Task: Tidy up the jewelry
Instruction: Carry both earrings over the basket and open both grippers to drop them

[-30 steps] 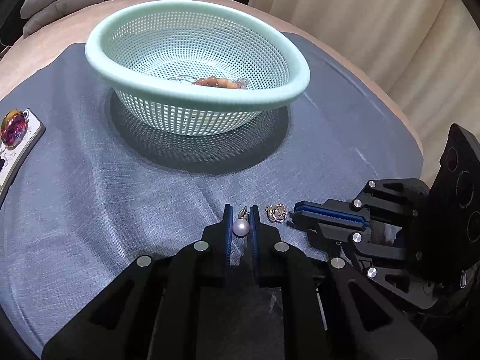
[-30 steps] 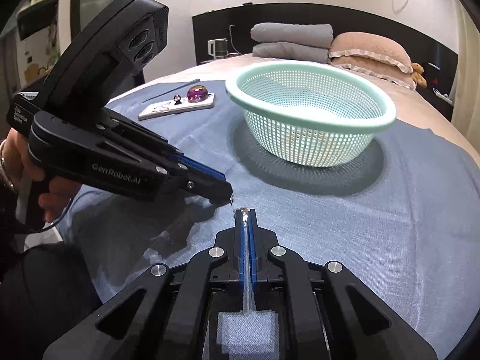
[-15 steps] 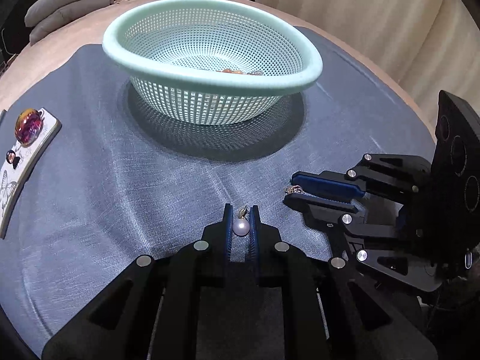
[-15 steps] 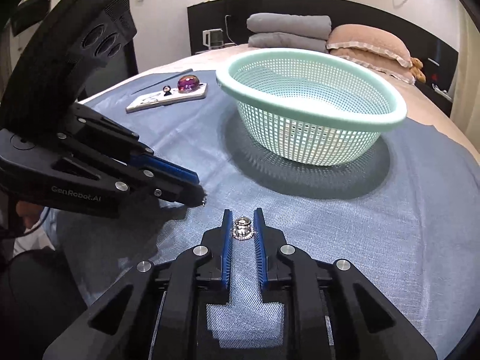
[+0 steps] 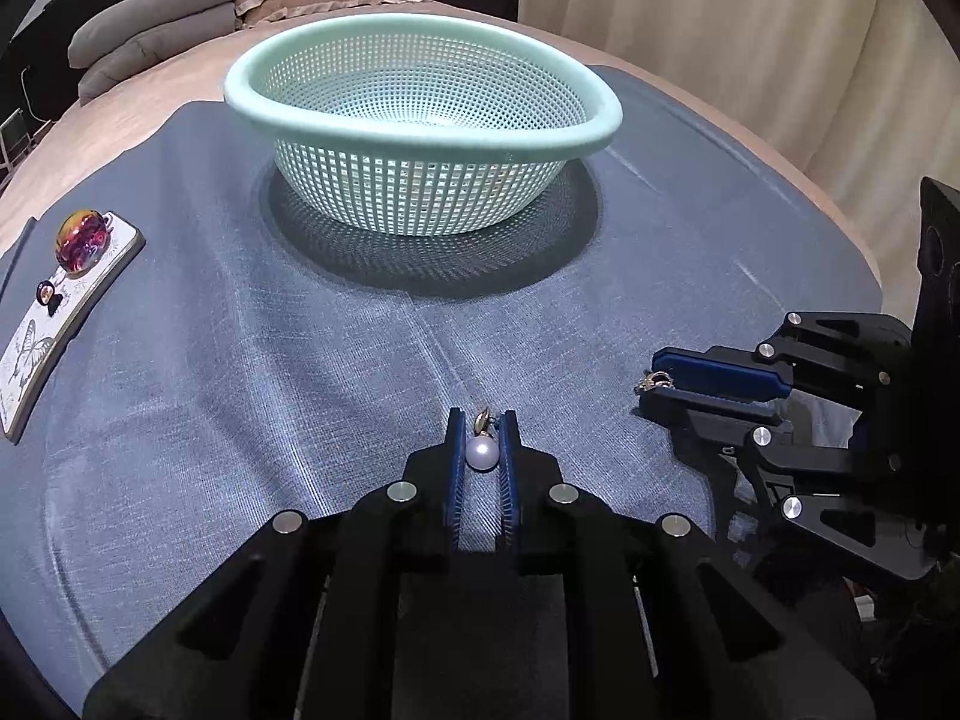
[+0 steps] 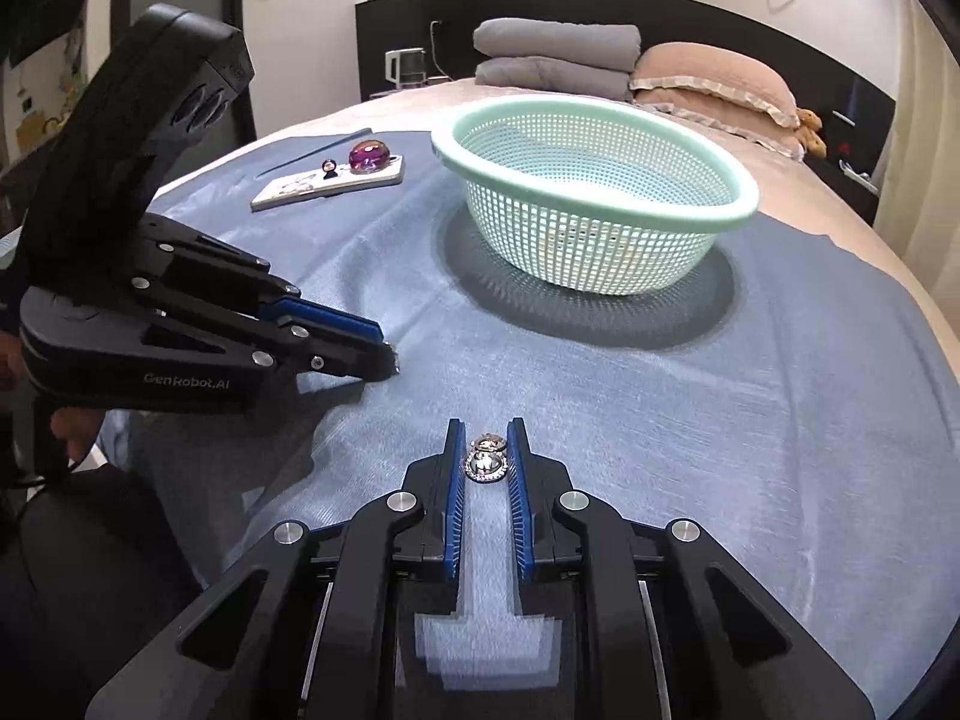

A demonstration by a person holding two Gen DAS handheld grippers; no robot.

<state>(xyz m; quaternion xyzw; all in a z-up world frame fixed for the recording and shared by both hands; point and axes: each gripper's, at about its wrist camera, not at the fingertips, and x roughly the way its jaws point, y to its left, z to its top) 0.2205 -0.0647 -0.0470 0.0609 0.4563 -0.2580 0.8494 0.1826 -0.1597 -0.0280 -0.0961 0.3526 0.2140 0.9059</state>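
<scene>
Pinching a round, glossy white pearl earring (image 5: 482, 453) between its ribbed blue pads, the left gripper (image 5: 482, 438) is standing narrow, just as wide as the bead. The earring's long axis is running away from the camera along the fingers, with its small gold-coloured fitting pointing forward past the fingertips and the pearl sitting behind it.

The right gripper (image 6: 486, 450) is holding a small silver-toned ornament with a sparkly stone-set rim (image 6: 486, 464). Its jaws have just been opening a little, and they are now standing narrow with the piece between the pads; in the left wrist view it is sticking out at the fingertips, clear of the cloth.

Both grippers are hovering low over a woven blue-grey cloth (image 6: 690, 420) with a fine linen-like grain, spread over a bed.

Beyond them, a round mint-green plastic basket with a perforated grid wall and a thick smooth rim (image 5: 420, 132) is sitting upright on the cloth, well apart from both pieces. Off to the left, a flat white rectangular card printed with butterflies (image 5: 36, 360) is carrying a domed iridescent purple stone (image 5: 81, 238).
</scene>
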